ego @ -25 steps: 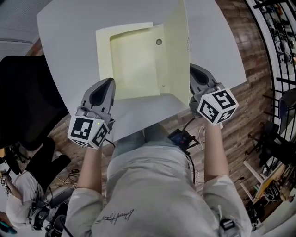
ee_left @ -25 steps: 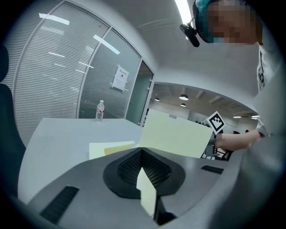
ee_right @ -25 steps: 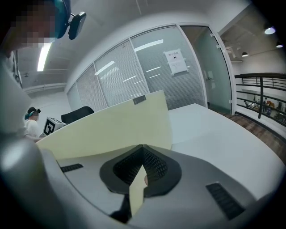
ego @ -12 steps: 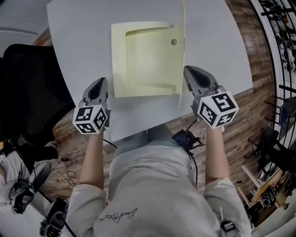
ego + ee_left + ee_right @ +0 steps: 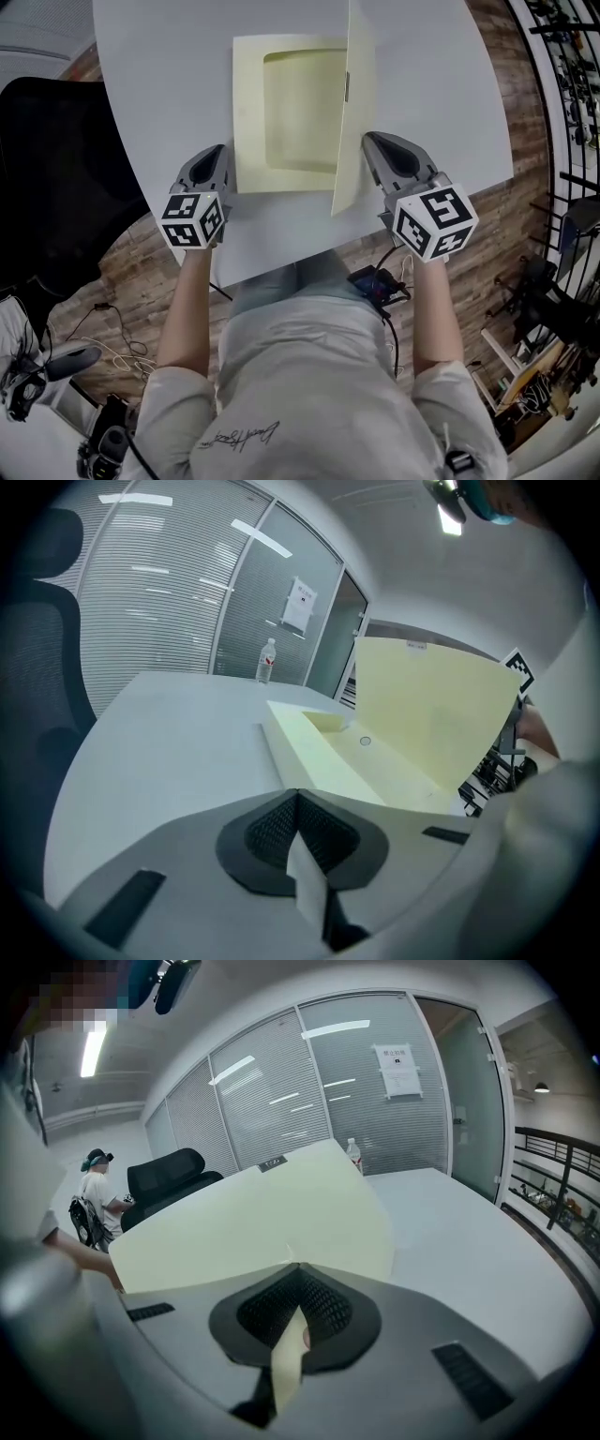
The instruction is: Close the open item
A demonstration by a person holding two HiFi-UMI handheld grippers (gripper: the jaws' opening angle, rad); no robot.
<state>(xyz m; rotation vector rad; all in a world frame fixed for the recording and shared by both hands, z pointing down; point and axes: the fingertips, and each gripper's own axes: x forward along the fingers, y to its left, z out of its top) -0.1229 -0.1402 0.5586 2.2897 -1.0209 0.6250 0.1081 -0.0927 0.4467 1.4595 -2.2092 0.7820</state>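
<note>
While right claw (image 5: 371, 142) pinches upright cover (image 5: 361, 94), folder (image 5: 248, 112) lies lengthwise away; left claw (image 5: 219, 152) closed.

the folder (image 5: 295, 112) looks like thin, smooth, matt card or plastic; which one cannot be told. the table (image 5: 159, 84) is smooth and matt, like laminate. the left gripper (image 5: 220, 150) and right gripper (image 5: 368, 139) are smooth matt grey plastic, with dark, finely ribbed pads (image 5: 267, 832). the floor (image 5: 506, 216) is wood plank. the chair (image 5: 56, 187) is matt black, cloth-like. the shirt (image 5: 309, 375) is soft cloth.
</note>
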